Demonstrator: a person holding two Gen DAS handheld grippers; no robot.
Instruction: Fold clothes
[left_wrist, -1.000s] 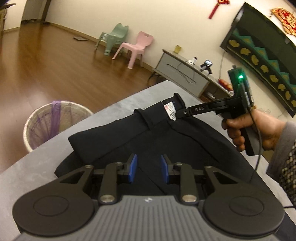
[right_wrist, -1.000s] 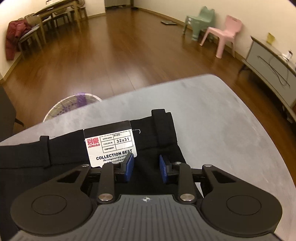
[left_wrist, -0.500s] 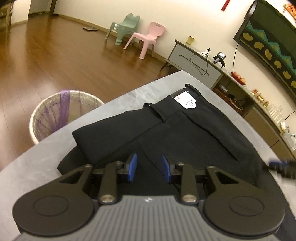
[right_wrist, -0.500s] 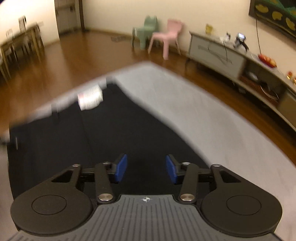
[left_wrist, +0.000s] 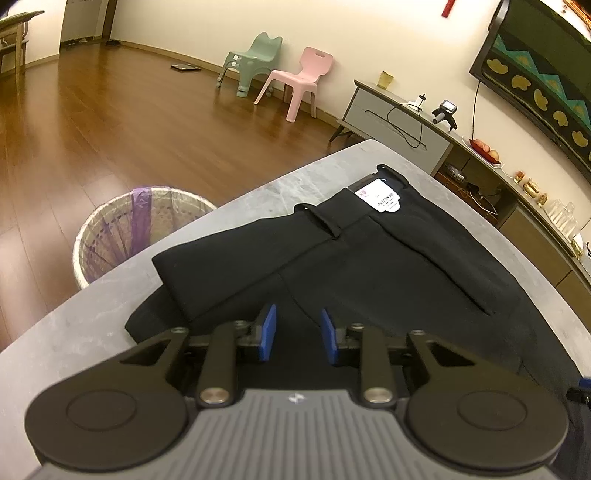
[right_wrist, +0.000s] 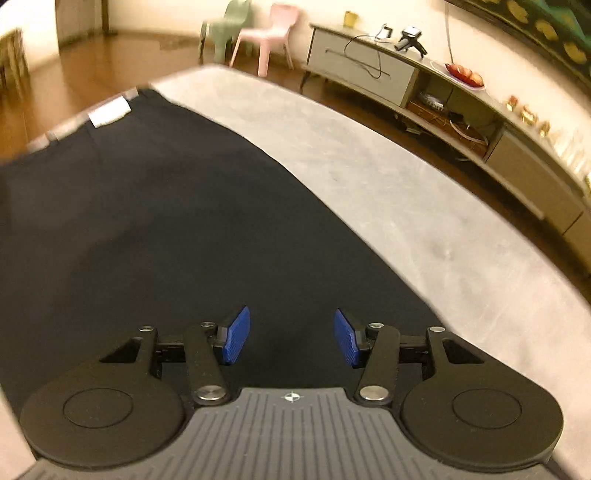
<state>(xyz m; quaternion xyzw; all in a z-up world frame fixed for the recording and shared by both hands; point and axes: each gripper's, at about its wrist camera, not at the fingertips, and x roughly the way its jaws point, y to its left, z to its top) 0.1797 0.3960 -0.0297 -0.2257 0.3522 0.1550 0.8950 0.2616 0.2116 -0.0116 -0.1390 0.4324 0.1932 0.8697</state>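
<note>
Black trousers (left_wrist: 369, 269) lie folded on the grey table (left_wrist: 92, 332), waistband at the far end with a white size tag (left_wrist: 380, 197). A folded layer (left_wrist: 229, 269) lies across the left part. My left gripper (left_wrist: 297, 338) is open and empty, just above the near part of the trousers. In the right wrist view the trousers (right_wrist: 166, 221) fill the left side, with the tag (right_wrist: 109, 112) far off. My right gripper (right_wrist: 291, 338) is open wide and empty above the near end of the cloth. That view is blurred.
A wicker waste basket (left_wrist: 136, 225) with a purple liner stands on the wood floor beside the table's left edge. A low grey cabinet (left_wrist: 399, 122) and two small plastic chairs (left_wrist: 295, 81) stand by the far wall. Bare table (right_wrist: 406, 206) lies right of the trousers.
My right gripper has let go of the waistband by the tag, pulled back toward the near end and opened wider. The left gripper has barely moved and its view has tilted up.
</note>
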